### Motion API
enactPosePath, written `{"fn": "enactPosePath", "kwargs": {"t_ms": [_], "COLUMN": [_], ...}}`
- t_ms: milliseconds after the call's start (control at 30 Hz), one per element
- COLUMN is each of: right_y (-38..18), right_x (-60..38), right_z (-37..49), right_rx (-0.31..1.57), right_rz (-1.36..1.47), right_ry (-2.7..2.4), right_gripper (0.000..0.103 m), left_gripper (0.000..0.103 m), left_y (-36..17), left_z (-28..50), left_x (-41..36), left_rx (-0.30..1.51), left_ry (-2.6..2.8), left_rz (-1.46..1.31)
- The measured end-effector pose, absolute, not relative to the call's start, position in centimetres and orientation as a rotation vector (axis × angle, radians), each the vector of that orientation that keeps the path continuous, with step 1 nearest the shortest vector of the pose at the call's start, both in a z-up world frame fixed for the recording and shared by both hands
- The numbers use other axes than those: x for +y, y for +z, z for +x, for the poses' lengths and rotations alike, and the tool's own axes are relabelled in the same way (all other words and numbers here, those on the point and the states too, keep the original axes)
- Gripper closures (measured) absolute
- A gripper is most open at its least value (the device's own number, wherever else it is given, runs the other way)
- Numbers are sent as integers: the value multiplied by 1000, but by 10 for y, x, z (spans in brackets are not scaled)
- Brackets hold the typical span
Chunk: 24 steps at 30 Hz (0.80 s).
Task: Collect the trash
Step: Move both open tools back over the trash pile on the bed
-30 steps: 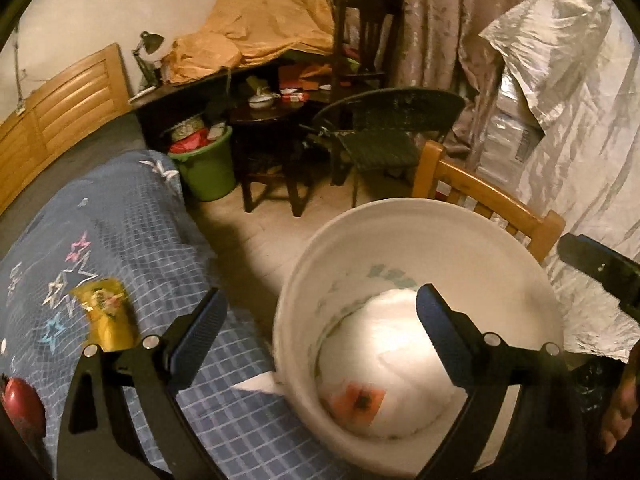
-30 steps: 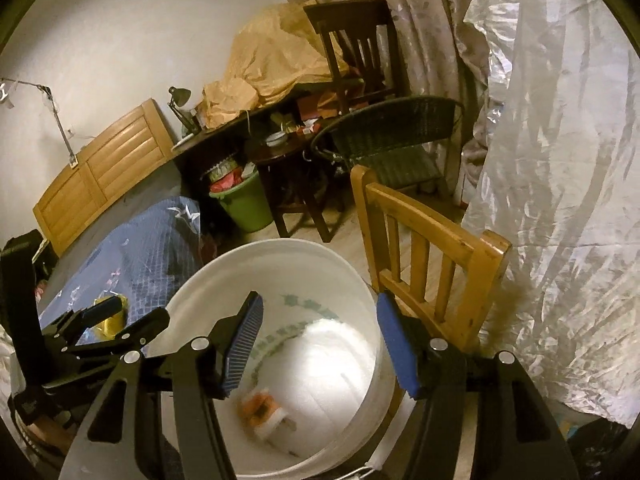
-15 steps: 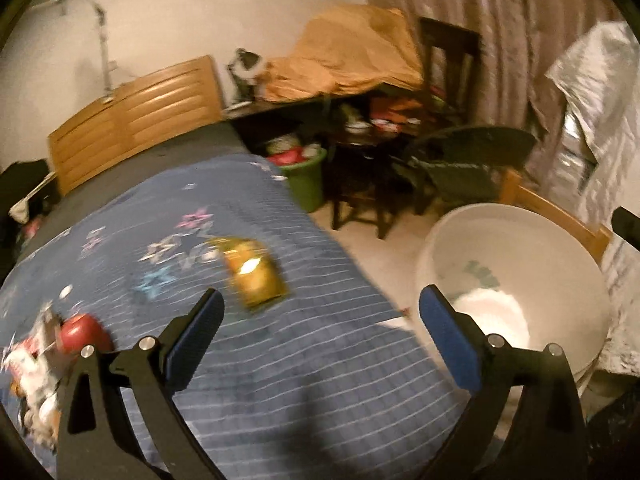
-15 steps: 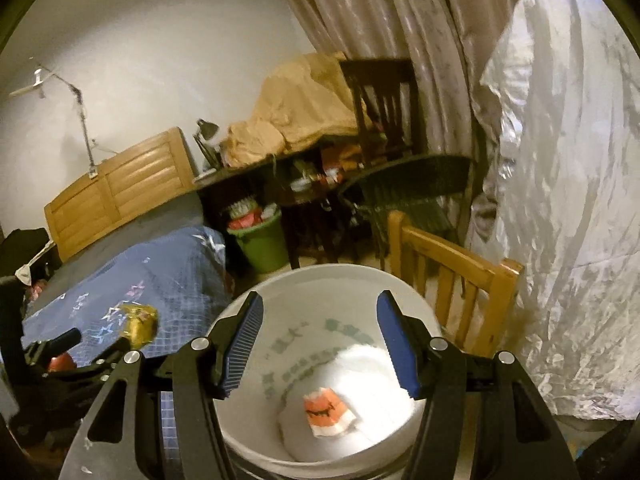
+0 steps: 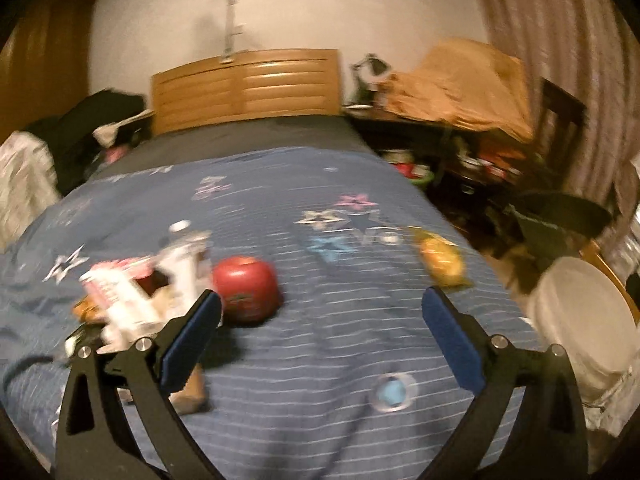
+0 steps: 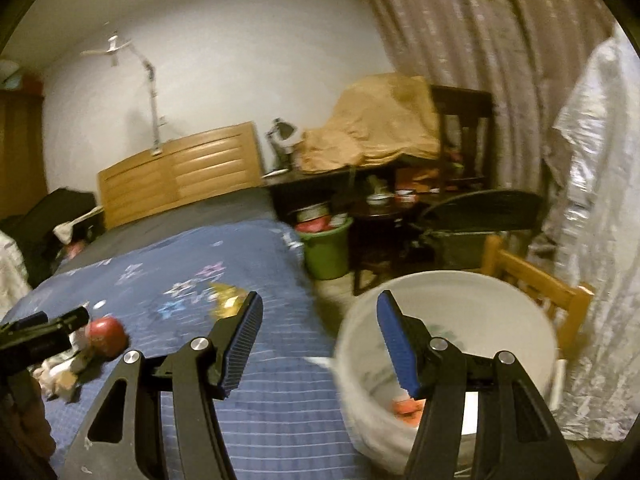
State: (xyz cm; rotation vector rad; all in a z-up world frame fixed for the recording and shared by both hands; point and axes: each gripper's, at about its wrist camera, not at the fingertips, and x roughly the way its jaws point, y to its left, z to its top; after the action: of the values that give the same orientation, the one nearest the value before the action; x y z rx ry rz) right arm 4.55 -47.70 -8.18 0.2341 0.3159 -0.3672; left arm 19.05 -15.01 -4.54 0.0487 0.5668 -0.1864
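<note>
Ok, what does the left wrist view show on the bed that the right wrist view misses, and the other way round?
Only the left wrist view shows the clear bottle and pink-and-white packet in the pile left of the open left gripper.

Only the right wrist view shows the orange scrap inside the bucket and the green bin, past the open right gripper.

Both show the red can, the yellow wrapper, the blue bedspread and the white bucket.
</note>
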Motion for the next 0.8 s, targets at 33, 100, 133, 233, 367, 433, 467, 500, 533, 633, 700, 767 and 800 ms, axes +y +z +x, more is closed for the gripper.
{"fn": "enactPosePath", "kwargs": {"t_ms": [33,100,133,233,367,433,467,500,533,633,700,767,800], "right_y": [-81,-81,-80,-80,-82,-85,-86,-88,-89,-96,-104,-116,-121], "right_x": [-464,-440,-429,-396,-342,-315,-305,-291,-282,-255,-241,-229,-225], "right_z": [53,66,73,93,126,143,154,165,173,206,227,250,259], "right_rx": [328,350,362,395,451,481,500,526,543,615,661,717,738], "right_rz": [223,205,196,176,157,145,145,153,162,229,287,355,381], "right_ry": [-332,-277,-245,-153,-24,33,64,106,131,240,300,337,342], "right_gripper": [42,41,39,37,36,35,35,35,35,33,32,32,32], "left_gripper": [6,6,6,6,6,6,6,6,6,6,6,6,6], "left_y": [-44,-43,-43,-41,-42,-43,-44,-45,-48,-59,-69,-82,-88], "left_z": [192,196,197,202,209,212,215,219,224,243,258,277,283], "left_x": [-137,-106,-96,-51,8,41,50,65,77,104,113,115,114], "left_rx": [571,583,586,599,624,629,633,641,651,679,701,748,763], "left_ry": [-163,-108,-88,-7,92,132,139,141,130,103,69,58,48], "left_rz": [32,-9,-24,-92,-196,-251,-270,-301,-328,-382,-413,-430,-433]}}
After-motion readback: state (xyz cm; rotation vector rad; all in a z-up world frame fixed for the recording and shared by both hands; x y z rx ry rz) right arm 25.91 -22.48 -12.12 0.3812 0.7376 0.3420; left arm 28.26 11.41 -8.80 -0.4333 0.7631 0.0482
